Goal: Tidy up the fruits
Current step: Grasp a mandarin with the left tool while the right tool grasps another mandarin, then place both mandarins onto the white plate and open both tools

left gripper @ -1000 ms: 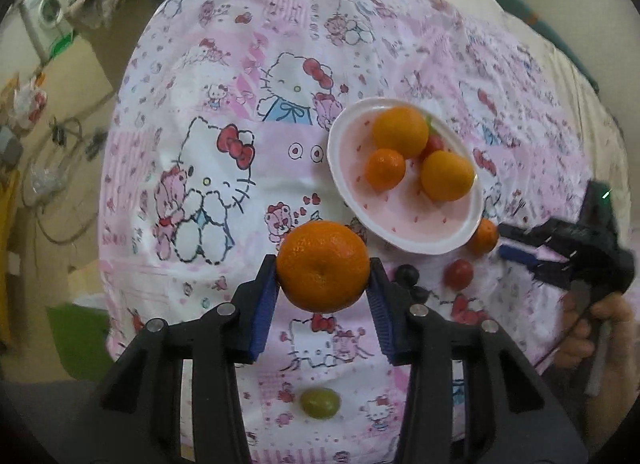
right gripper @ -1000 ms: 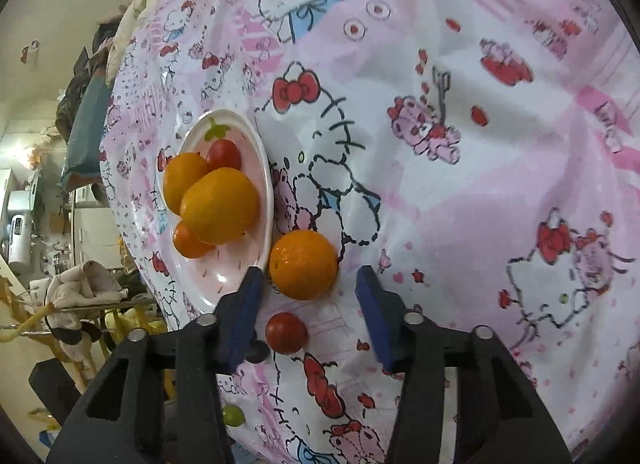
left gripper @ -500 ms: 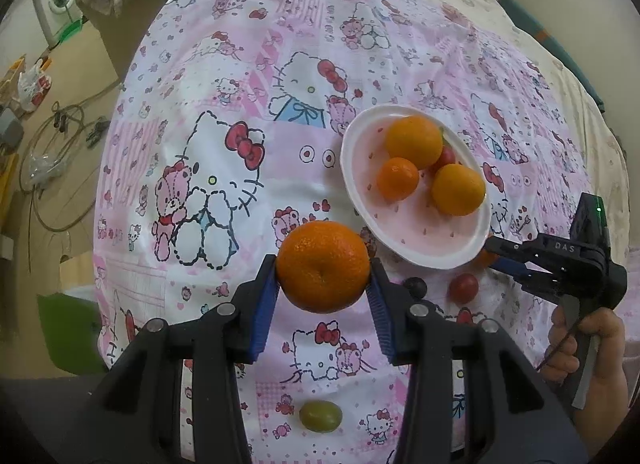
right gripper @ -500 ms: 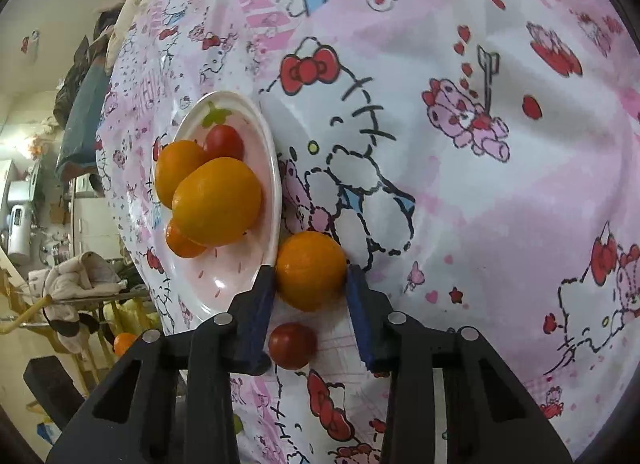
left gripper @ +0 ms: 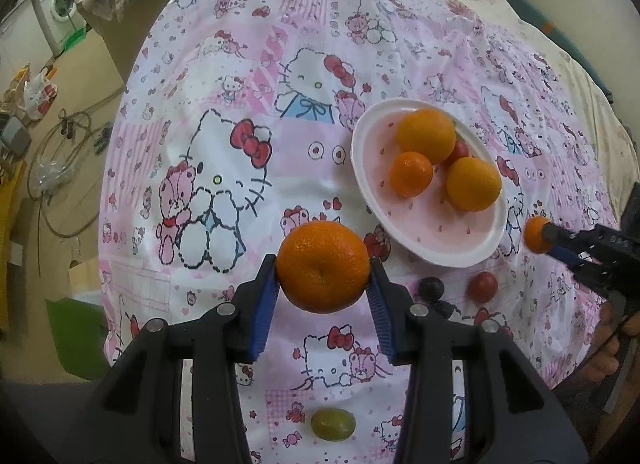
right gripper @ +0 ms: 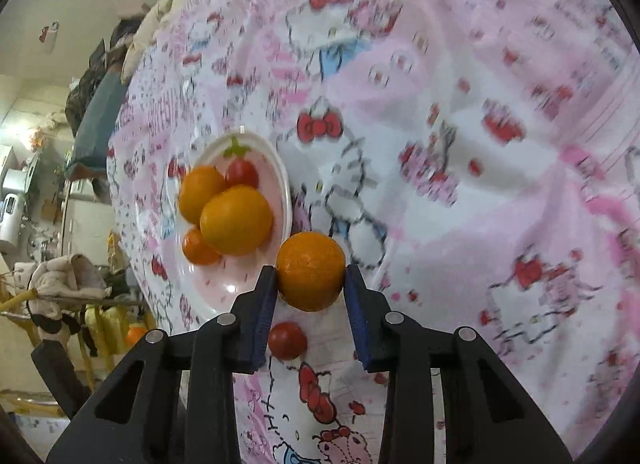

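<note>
My left gripper (left gripper: 323, 284) is shut on a large orange (left gripper: 323, 266) and holds it above the cloth, left of the white plate (left gripper: 400, 230). The plate holds three oranges (left gripper: 426, 135) and a cherry tomato (left gripper: 460, 150); it also shows in the right wrist view (right gripper: 224, 284). My right gripper (right gripper: 310, 292) is shut on a small orange (right gripper: 311, 271), lifted just right of the plate; it shows in the left wrist view (left gripper: 554, 242) with its orange (left gripper: 534, 234). A cherry tomato (left gripper: 483, 286), a dark grape (left gripper: 431, 287) and a green grape (left gripper: 333, 424) lie on the cloth.
The pink Hello Kitty cloth (left gripper: 240, 144) covers a round table. Its left edge drops to a floor with cables (left gripper: 60, 168) and a washing machine (left gripper: 60, 12). A second tomato view lies under my right gripper (right gripper: 287, 340). Clutter stands beyond the table at left (right gripper: 60, 284).
My right gripper closed on the small orange beside the plate and lifted it off the cloth. My left gripper kept holding the large orange and rose slightly.
</note>
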`<move>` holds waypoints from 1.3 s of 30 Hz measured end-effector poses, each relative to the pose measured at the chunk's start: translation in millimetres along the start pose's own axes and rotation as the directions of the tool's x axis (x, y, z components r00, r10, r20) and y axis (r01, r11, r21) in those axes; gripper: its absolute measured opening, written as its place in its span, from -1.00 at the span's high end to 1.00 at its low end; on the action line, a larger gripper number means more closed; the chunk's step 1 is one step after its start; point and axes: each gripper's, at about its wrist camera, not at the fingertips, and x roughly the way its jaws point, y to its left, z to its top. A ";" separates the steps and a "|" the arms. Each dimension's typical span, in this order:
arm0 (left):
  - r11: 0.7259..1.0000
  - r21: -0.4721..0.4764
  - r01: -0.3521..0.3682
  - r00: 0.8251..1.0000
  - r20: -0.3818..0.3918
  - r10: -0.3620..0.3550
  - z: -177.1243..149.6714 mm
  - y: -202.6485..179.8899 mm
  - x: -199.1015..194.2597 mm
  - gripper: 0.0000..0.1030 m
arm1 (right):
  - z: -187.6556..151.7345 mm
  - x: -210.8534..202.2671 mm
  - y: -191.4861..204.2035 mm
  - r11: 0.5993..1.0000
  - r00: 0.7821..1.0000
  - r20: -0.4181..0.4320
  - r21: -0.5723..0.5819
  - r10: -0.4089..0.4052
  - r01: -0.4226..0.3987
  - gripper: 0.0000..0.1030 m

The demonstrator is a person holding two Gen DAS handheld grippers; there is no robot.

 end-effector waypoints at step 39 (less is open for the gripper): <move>0.993 0.075 0.090 0.994 -0.062 -0.085 96.7 -58.2 92.0 0.22 | 71.2 69.9 69.3 0.966 0.999 -0.044 -0.256 -0.024 0.012 0.29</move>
